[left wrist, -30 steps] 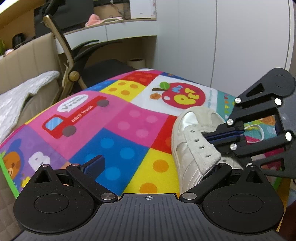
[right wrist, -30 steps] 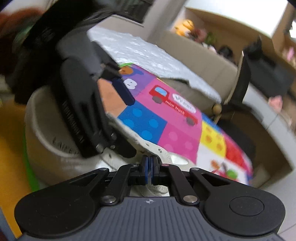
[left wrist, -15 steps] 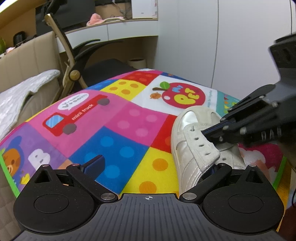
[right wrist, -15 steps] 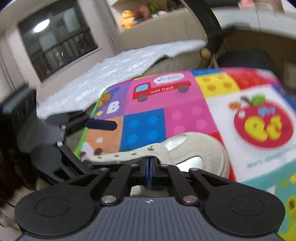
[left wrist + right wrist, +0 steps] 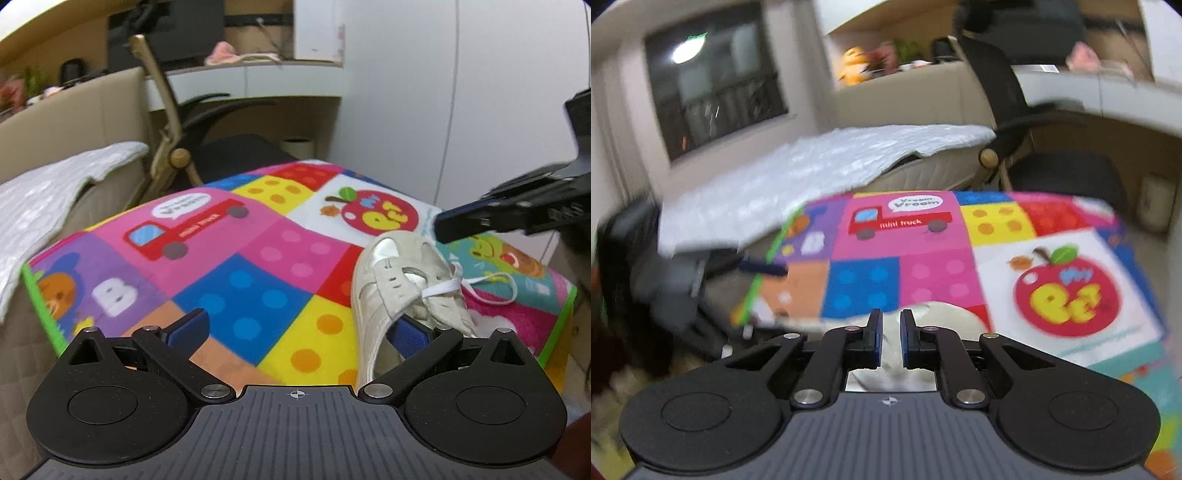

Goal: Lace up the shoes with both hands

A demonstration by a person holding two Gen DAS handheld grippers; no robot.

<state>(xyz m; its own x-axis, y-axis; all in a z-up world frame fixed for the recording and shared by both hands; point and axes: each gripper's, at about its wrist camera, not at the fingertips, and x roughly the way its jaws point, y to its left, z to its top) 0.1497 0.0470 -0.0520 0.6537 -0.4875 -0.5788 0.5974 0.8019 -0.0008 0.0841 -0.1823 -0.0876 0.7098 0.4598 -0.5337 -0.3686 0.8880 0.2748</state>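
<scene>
On a bright patchwork play mat (image 5: pixel 236 295), the pale suede shoe (image 5: pixel 391 280) lies half-laced; left hand-held gripper (image 5: pixel 295 330) gapes wide, right hand-held gripper (image 5: pixel 889 338) opening, empty. Regrasp the white lace (image 5: pixel 443 287) near its tip.

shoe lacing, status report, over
Left gripper open beside white suede sneaker. Right gripper opening, holding nothing. White flat lace loose. Nothing in the way.

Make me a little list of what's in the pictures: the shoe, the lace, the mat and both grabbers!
shoe: white sneaker lying on the mat
lace: white lace through the eyelets, loose end trailing onto the mat
mat: colourful play mat with truck and apple pictures
left gripper: wide open, one finger by the shoe's opening
right gripper: jaws opening, nothing between them, above the shoe
</scene>
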